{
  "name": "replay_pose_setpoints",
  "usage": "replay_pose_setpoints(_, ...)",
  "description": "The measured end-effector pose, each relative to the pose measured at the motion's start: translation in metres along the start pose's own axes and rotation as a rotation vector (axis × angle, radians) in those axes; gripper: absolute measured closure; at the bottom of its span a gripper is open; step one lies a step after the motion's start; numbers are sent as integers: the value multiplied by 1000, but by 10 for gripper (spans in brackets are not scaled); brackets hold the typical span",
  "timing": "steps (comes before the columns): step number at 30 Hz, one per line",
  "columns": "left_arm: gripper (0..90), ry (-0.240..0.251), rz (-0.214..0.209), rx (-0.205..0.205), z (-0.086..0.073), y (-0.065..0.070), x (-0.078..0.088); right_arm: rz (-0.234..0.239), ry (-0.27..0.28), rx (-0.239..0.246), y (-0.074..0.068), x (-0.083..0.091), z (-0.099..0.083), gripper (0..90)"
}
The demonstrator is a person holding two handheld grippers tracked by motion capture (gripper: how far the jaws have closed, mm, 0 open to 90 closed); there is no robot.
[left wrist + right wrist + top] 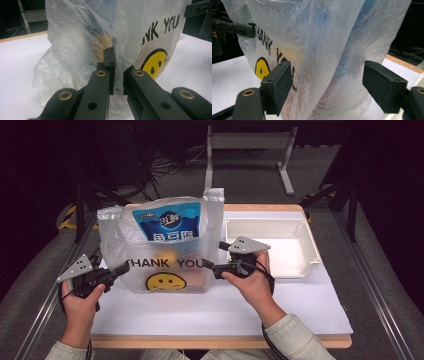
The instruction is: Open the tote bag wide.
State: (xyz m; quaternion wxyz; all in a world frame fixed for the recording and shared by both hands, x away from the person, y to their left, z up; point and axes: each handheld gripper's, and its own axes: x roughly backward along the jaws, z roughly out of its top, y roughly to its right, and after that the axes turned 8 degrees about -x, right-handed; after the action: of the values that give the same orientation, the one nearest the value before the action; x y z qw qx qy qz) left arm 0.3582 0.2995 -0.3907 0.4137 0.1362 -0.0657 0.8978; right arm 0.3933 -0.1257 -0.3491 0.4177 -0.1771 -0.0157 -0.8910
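Holding the left edge of the plastic bag (162, 247) with my left tongs (121, 268), I have them clamped shut on a pinch of film; in the left gripper view the jaws sit together with the thin plastic (82, 42) caught between them. My right tongs (210, 264) stand wide apart at the bag's right side, and the right gripper view shows both pads (280, 83) clear of the film (332, 50), which hangs between them untouched.

The bag stands upright on the white sheet over the bench (280, 305), left of the white tray (305, 240). I judge the main risk is closing the right tongs on a loose fold only: the film could slip out or tear, and the bag would then sag or topple toward the tray. Pulling the two sides unevenly could also tip the contents out.

Through the plastic I can make out a blue packet (169, 222) and something orange (169, 256) lower down, but not what else lies inside. I cannot see the bag's mouth or how much film my left tongs hold.
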Motion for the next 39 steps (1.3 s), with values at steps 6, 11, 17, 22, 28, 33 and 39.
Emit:
replay_pose_setpoints(6,881,0,-4,0,1,1,0,-1,-6,10,-2,-6,3,356)
replay_pose_setpoints(11,881,3,-4,-3,1,1,0,-3,-40,27,1,-3,3,762)
replay_pose_setpoints(17,780,27,30,-5,2,1,4,0,-41,19,5,-2,0,870)
replay_pose_setpoints(22,734,61,65,-7,5,-3,15,6,-38,-9,9,-3,-1,882)
replay_pose_setpoints(28,894,26,56,-22,3,-3,10,1,-35,-22,11,-5,-3,884)
replay_pose_setpoints(33,898,-4,56,6,-2,-9,2,-7,-39,-36,15,-9,-7,883)
replay_pose_setpoints(39,898,-40,44,23,-9,-12,-4,-12,-74,-57,20,-17,-20,886)
